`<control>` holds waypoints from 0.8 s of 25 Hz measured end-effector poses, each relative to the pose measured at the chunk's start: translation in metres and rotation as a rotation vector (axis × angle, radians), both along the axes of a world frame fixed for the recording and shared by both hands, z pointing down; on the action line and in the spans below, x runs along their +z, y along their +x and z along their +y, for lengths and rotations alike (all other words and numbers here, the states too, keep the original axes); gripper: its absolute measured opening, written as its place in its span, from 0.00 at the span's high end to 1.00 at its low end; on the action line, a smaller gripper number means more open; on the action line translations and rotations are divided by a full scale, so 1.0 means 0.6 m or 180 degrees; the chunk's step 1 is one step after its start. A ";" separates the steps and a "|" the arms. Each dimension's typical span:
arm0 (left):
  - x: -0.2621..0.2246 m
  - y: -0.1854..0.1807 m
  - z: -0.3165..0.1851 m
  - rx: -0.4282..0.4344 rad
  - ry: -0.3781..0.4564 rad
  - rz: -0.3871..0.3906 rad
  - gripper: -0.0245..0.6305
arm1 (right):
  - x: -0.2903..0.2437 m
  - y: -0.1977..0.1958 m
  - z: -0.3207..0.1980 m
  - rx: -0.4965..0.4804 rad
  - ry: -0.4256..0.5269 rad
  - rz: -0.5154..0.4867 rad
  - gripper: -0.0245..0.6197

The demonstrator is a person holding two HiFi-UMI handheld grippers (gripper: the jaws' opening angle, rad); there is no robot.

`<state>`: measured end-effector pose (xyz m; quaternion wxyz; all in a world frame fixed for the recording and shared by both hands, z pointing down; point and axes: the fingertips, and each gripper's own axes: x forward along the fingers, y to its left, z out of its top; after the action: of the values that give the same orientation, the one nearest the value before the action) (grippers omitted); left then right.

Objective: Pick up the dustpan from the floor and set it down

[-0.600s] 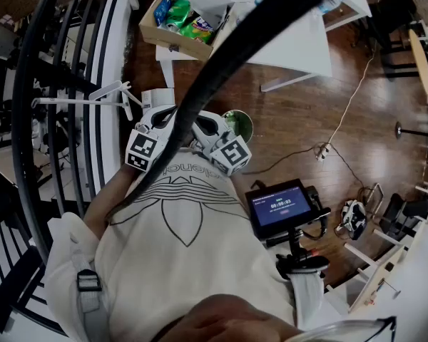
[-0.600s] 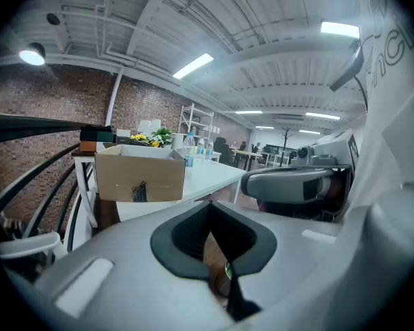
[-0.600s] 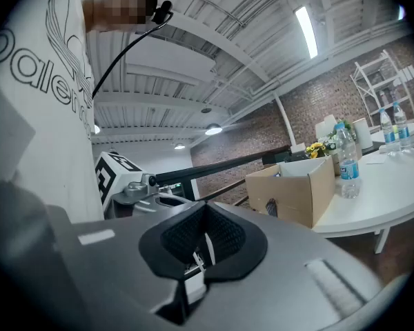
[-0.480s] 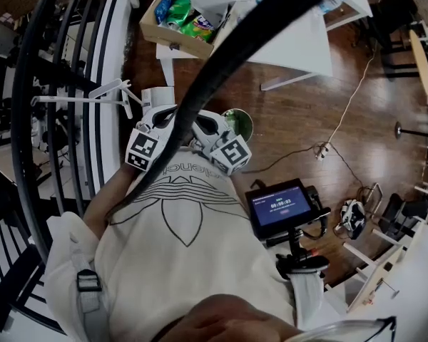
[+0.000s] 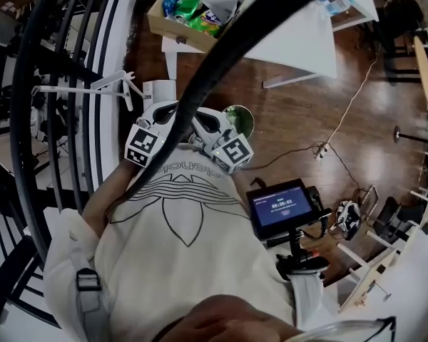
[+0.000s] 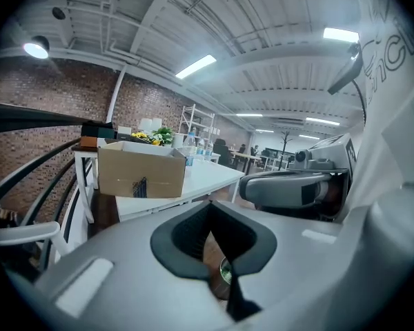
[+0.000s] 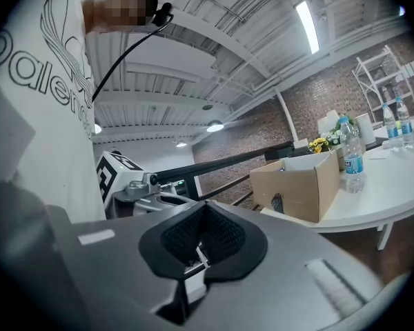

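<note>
I cannot pick out a dustpan for certain in any view. In the head view both grippers are held close together in front of the person's white shirt. My left gripper (image 5: 160, 117) carries its marker cube (image 5: 143, 145) at the left, and my right gripper (image 5: 212, 127) sits beside it. A thick black cable crosses over both. In the left gripper view the left gripper (image 6: 224, 281) has its jaws together, with nothing held. Wood floor and a green round object (image 6: 225, 271) show through the notch. The right gripper (image 7: 193, 271) also has its jaws together and holds nothing.
The green round object (image 5: 237, 122) sits on the wood floor just past the right gripper. A white boxy item (image 5: 157, 91) lies by the black railing (image 5: 64, 105). Ahead stands a white table (image 5: 299, 41) with a cardboard box (image 5: 189, 16). A cord (image 5: 346, 112) trails across the floor.
The head view has shifted slightly, so the table and box sit a little higher in the picture. Both grippers keep their place in front of the chest, jaws still together.
</note>
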<state>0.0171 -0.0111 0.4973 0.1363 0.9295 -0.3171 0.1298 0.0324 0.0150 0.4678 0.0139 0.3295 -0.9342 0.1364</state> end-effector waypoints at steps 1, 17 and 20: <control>0.000 -0.002 -0.001 -0.0011 -0.0004 0.0006 0.93 | 0.002 -0.001 0.000 -0.0005 -0.0002 0.0002 0.96; 0.312 -0.308 -0.158 -0.1489 -0.0540 -0.1051 0.44 | 0.067 -0.020 0.079 0.0013 -0.0694 0.0212 0.96; 0.347 -0.315 -0.215 -0.1283 -0.0459 -0.1083 0.41 | 0.099 -0.027 0.109 0.0056 -0.0960 0.0281 0.96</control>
<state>-0.1717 -0.1399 0.7053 0.1701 0.8003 -0.5040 0.2765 0.0161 0.0803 0.5274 0.1031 0.3375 -0.8987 0.2606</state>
